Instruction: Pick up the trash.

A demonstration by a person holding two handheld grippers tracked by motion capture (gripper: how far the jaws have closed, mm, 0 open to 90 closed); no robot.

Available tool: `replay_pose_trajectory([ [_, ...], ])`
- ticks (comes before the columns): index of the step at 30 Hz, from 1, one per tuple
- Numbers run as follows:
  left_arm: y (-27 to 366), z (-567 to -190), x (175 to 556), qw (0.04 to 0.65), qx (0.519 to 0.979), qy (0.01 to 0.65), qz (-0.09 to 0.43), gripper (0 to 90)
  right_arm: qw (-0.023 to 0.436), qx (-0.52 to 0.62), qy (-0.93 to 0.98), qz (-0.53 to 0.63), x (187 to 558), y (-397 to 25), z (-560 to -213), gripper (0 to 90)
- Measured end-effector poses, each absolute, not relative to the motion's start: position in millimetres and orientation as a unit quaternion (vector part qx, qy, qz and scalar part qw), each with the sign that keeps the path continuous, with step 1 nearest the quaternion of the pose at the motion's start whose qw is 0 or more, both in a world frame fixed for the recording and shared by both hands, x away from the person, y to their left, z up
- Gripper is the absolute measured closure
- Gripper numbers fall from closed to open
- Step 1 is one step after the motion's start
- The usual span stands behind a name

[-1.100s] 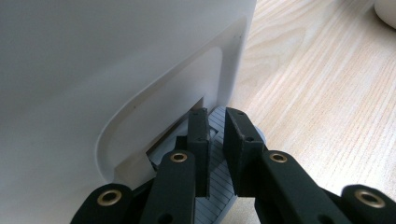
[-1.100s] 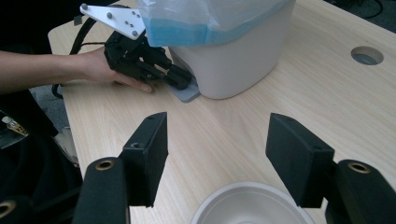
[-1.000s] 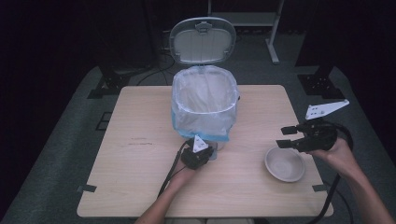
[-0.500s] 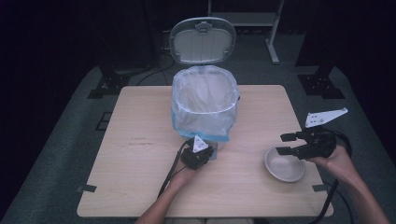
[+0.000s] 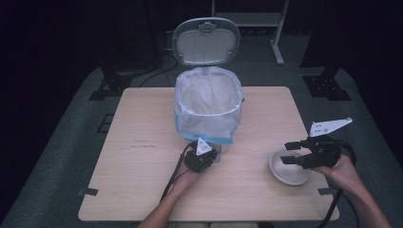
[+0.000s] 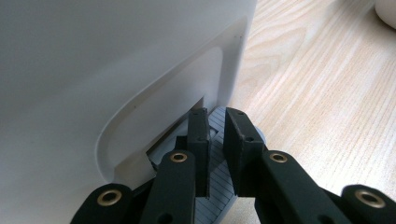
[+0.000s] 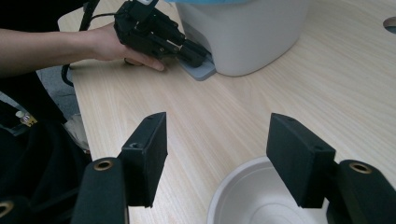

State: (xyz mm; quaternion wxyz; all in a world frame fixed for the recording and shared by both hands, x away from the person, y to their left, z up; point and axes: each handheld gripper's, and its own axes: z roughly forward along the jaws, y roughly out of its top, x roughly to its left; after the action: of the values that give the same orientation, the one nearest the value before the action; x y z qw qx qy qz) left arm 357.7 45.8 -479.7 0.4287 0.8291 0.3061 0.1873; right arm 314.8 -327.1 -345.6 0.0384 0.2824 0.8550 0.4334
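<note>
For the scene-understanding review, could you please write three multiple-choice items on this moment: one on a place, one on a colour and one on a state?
1. Where does the left gripper press?
A. on the bowl
B. on the grey pedal at the foot of the bin
C. on the raised lid

2. What colour is the bowl?
A. white
B. red
C. black

3. How do the jaws of the right gripper stand?
A. shut on the bowl
B. shut on nothing
C. wide open above the bowl's rim

Key: 1 B, the left gripper view shows its jaws on the ribbed pedal; 2 A, it shows pale white in the high view; 3 C, the right gripper view shows a wide gap between the jaws.
</note>
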Motion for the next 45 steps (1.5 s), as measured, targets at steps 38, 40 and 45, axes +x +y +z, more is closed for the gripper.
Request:
replay_pose_trajectory([
  [38, 46, -480, 358, 0.429, 0.829, 0.309, 0.186, 80.5, 0.027, 0.301, 0.858, 0.416, 289, -336, -408, 36.9],
  [40, 46, -480, 357, 0.429, 0.829, 0.309, 0.186, 80.5, 0.028, 0.302, 0.860, 0.411, 289, -336, -410, 36.9],
  [45, 46, -480, 357, 0.431, 0.827, 0.310, 0.185, 80.5, 0.028, 0.299, 0.864, 0.404, 287, -334, -416, 36.9],
])
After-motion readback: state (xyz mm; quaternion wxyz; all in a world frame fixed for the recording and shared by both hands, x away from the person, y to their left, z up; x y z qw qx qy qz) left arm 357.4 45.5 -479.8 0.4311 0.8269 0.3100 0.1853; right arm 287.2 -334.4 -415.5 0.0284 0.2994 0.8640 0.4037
